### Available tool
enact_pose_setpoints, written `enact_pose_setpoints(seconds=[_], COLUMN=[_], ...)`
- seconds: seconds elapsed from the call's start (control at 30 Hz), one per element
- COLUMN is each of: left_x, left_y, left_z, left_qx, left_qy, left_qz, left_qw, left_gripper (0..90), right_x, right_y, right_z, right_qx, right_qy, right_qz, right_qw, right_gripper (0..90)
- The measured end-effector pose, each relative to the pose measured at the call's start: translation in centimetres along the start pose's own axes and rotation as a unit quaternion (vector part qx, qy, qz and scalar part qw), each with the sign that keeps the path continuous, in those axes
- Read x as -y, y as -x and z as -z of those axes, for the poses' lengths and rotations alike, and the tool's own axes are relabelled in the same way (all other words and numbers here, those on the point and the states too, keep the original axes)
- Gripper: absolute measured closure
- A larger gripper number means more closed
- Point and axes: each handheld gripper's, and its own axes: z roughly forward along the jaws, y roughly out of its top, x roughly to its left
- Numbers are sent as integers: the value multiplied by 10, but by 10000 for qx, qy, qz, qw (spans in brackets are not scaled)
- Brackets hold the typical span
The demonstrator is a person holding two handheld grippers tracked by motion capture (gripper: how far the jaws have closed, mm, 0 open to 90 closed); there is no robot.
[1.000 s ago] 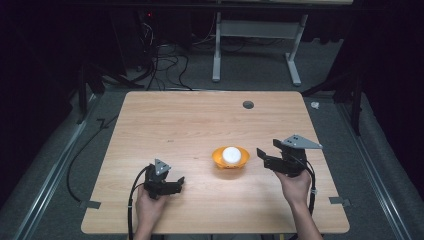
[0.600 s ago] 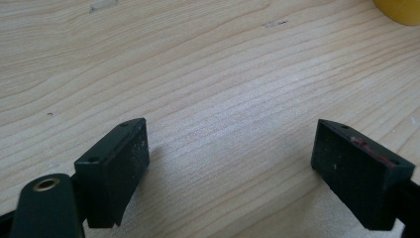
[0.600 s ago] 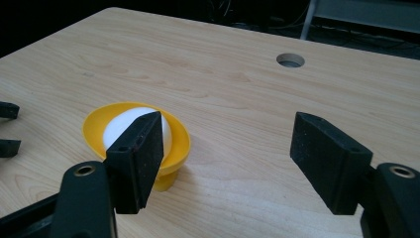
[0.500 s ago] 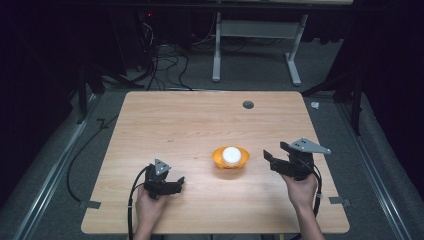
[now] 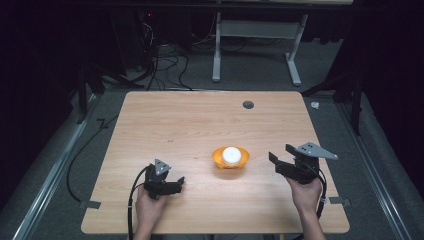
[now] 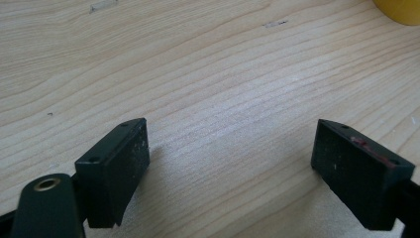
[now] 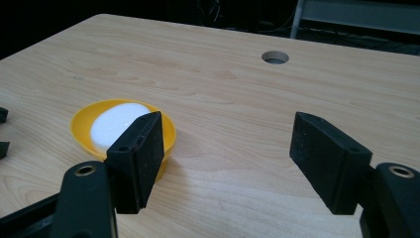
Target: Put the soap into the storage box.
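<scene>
A yellow bowl (image 5: pixel 230 158) stands on the wooden table (image 5: pixel 200 120) a little right of centre, with a white rounded object (image 5: pixel 231 153) inside. My right gripper (image 5: pixel 281 154) hovers to the bowl's right, open and empty, jaws pointing left toward it. In the right gripper view the bowl (image 7: pixel 81 119) and the white object (image 7: pixel 116 124) lie partly behind the left jaw of that gripper (image 7: pixel 228 148). My left gripper (image 5: pixel 176 183) rests low near the front left, open and empty. In the left gripper view its jaws (image 6: pixel 230 158) span bare wood, and the bowl's edge (image 6: pixel 402 7) peeks in at the top right.
A round cable hole (image 5: pixel 248 104) sits near the table's far edge, also seen as the hole (image 7: pixel 275 57) in the right gripper view. A white desk frame (image 5: pixel 216 50) and loose cables (image 5: pixel 160 60) lie on the floor beyond. Cables trail from both grippers over the front edge.
My right gripper has drifted right and back toward the front edge, away from the bowl, still open. The left gripper and the bowl have not moved.
</scene>
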Motion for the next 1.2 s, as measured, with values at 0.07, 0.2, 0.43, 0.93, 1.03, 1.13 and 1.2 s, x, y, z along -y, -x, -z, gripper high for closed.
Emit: enact_pose_setpoints(seconds=[0.07,0.2,0.43,0.93,1.03,1.13,1.2], left_x=[0,0,0,0,0,0,0], left_y=[0,0,0,0,0,0,0], left_z=[0,0,0,0,0,0,0], left_qx=[0,1,5,7,7,8,7], left_qy=[0,1,1,1,1,0,1], left_qz=[-2,0,0,-1,-2,0,1], left_qw=[10000,10000,10000,10000,10000,10000,10000], left_gripper=[154,154,154,154,155,155,155], right_x=[2,6,11,28,31,34,35], right_y=[0,1,4,8,9,9,8], right_z=[0,1,3,7,7,6,6], right_qx=[17,29,74,104,105,98,94], right_qy=[0,5,-11,-91,-107,-138,-151], right_qz=[-31,-57,-104,-264,-292,-326,-300], right_qw=[10000,10000,9999,9996,9995,9993,9994], right_gripper=[302,303,304,311,311,313,314])
